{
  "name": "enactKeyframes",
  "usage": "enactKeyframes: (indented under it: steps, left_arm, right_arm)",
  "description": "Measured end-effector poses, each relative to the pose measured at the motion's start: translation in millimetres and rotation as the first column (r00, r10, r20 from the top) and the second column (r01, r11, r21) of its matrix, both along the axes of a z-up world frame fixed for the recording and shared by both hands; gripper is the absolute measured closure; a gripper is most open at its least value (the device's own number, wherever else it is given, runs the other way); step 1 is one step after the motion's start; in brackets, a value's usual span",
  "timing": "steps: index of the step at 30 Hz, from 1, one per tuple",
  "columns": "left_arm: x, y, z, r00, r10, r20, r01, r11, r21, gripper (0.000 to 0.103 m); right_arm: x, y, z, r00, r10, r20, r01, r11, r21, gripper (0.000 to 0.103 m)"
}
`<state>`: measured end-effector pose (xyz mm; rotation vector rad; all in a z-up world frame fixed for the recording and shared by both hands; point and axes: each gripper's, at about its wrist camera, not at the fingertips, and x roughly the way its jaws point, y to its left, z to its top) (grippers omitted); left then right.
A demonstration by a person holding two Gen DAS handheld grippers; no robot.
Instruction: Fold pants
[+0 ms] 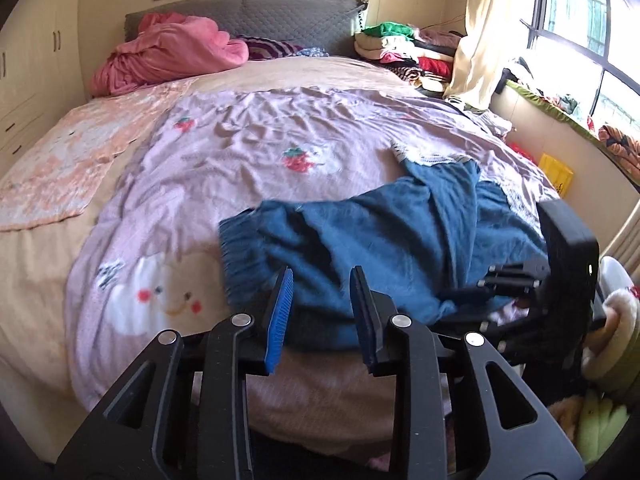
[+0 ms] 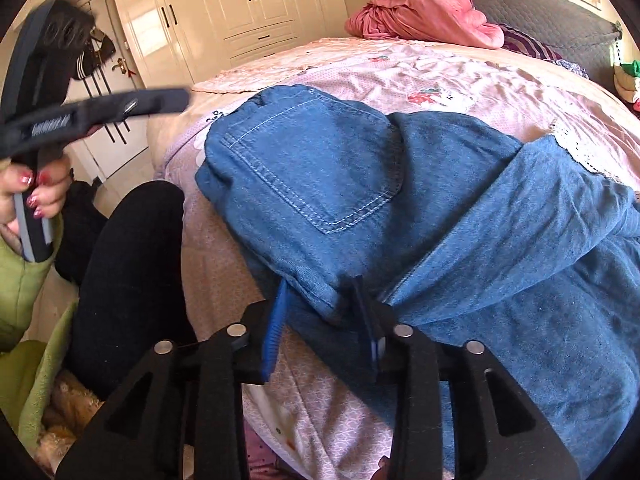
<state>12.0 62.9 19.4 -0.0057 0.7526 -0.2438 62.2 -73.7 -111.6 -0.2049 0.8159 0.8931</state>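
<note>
Blue denim pants (image 1: 384,236) lie crumpled on the pink quilt (image 1: 240,152) near the bed's front edge. In the right wrist view the pants (image 2: 320,176) show a back pocket facing up, with a leg (image 2: 520,240) folded across to the right. My left gripper (image 1: 322,300) is open and empty, just in front of the waistband end. My right gripper (image 2: 320,304) is open, its jaws either side of a folded edge of the pants. The right gripper also shows in the left wrist view (image 1: 560,280), and the left gripper in the right wrist view (image 2: 80,116).
A pink blanket (image 1: 168,56) is bunched at the grey headboard (image 1: 280,16). Stacked clothes (image 1: 404,52) sit at the far right by the curtain. White wardrobes (image 2: 224,12) stand beyond the bed. The person's dark legs (image 2: 128,280) are by the bed's edge.
</note>
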Motion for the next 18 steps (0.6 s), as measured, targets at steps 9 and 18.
enactKeyframes:
  steps: [9, 18]
  left_arm:
    - [33, -27, -60, 0.990, -0.035, -0.137, 0.043, 0.998, 0.056, 0.081]
    - [28, -18, -79, 0.989, -0.024, -0.149, 0.028, 0.999, 0.019, 0.080]
  right_arm:
    - [-7, -37, 26, 0.995, -0.098, -0.025, 0.100, 0.992, 0.076, 0.061]
    - [27, -19, 37, 0.990, -0.134, -0.038, 0.137, 0.987, 0.084, 0.058]
